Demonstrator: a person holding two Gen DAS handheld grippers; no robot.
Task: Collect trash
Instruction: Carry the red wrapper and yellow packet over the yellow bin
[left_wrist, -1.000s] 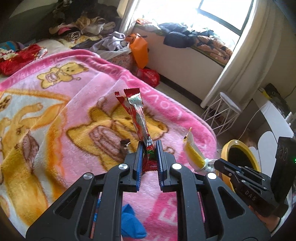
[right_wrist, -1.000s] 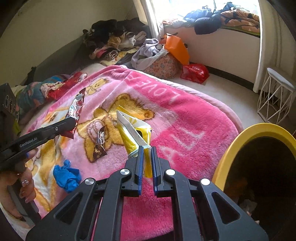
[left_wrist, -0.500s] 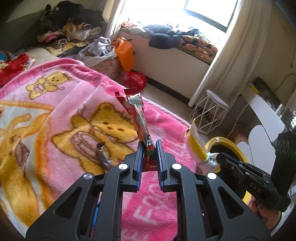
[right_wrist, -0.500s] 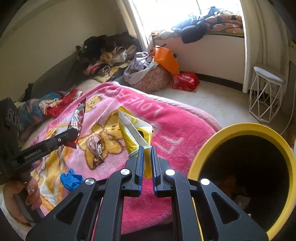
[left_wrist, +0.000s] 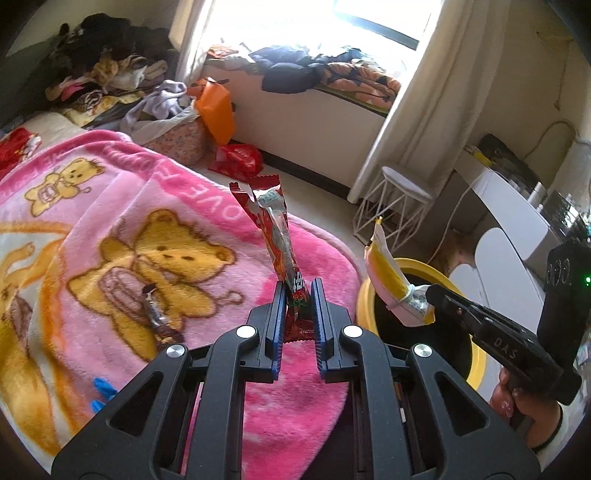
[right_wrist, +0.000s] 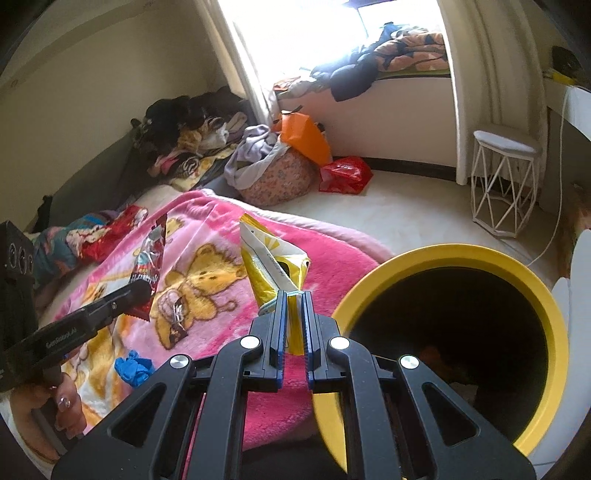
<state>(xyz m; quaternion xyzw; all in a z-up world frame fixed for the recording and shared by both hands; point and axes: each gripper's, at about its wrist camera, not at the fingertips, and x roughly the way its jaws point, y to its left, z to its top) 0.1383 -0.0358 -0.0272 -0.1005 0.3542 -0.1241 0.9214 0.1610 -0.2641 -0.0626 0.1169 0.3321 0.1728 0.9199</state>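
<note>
Both pairs of tongs are clamped on litter lifted off the bed's pink blanket (left_wrist: 122, 206), the left tongs (left_wrist: 298, 295) pinching a red wrapper (left_wrist: 275, 229) upright and the right tongs (right_wrist: 293, 301) a yellow packet (right_wrist: 273, 266) beside the yellow bin (right_wrist: 436, 254) to their right, whose dark interior only the right view shows, while a small dark wrapper (left_wrist: 159, 317) and blue scrap (right_wrist: 133, 367) lie left of the tongs.

Fluffy pink fleece blanket (left_wrist: 110, 206), glossy crinkled red foil wrapper (left_wrist: 275, 236), shiny yellow foil packet (right_wrist: 273, 262), smooth yellow plastic bin (right_wrist: 517, 280)
</note>
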